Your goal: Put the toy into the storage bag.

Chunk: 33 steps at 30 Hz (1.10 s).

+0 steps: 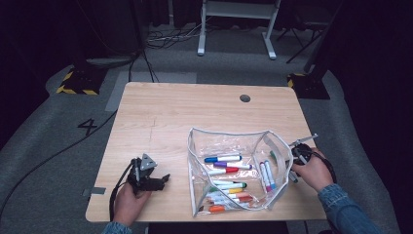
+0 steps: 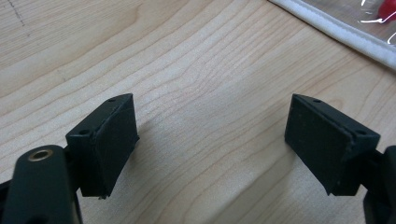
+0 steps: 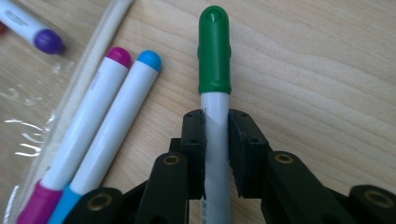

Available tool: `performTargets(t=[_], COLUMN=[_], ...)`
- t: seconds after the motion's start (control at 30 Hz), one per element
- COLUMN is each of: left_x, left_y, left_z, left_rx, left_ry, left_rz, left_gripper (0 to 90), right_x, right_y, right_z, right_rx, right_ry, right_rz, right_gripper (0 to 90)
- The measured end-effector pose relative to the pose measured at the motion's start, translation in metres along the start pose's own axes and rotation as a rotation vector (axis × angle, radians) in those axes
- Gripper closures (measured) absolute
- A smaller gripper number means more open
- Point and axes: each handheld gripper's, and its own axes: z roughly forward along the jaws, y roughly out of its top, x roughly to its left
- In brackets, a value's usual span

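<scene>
The right gripper pinched the green marker on the table just outside the clear pouch, at its 3 o'clock side, so the pick-up seemed under way, calling next for a lift toward the pouch, while the left gripper rested spread

"4" on the grey floor

Green marker: lower barrel hidden between the right gripper pads. Magenta marker and blue marker, left of it, cut off at bottom edge.
</scene>
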Motion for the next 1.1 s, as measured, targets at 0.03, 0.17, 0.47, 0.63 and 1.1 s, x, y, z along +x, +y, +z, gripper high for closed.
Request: performTargets(t=[0.03, 0.17, 0.47, 0.63, 1.1], left_x=[0.000, 0.000, 0.000, 0.000, 0.000], left_y=[0.000, 0.000, -0.001, -0.001, 0.000], left_z=[0.000, 0.000, 0.000, -0.001, 0.001], left_rx=[0.000, 0.000, 0.001, 0.002, -0.001], left_ry=[0.000, 0.000, 0.000, 0.001, 0.001], left_rz=[0.000, 0.000, -0.002, -0.003, -0.003], left_gripper=[17.4, 17.4, 17.4, 17.4, 17.2], right_x=[0.000, 0.001, 0.011, 0.017, 0.070], right_y=[0.001, 0.005, 0.019, 0.027, 0.047], right_z=[-0.006, -0.029, -0.092, -0.118, -0.170], right_rx=[-0.006, -0.037, -0.121, -0.157, -0.211], right_ry=[0.007, 0.016, 0.036, 0.041, 0.058], right_rz=[0.005, -0.013, -0.072, -0.105, -0.263], right_gripper=[77.1, 77.1, 77.1, 77.1, 77.1])
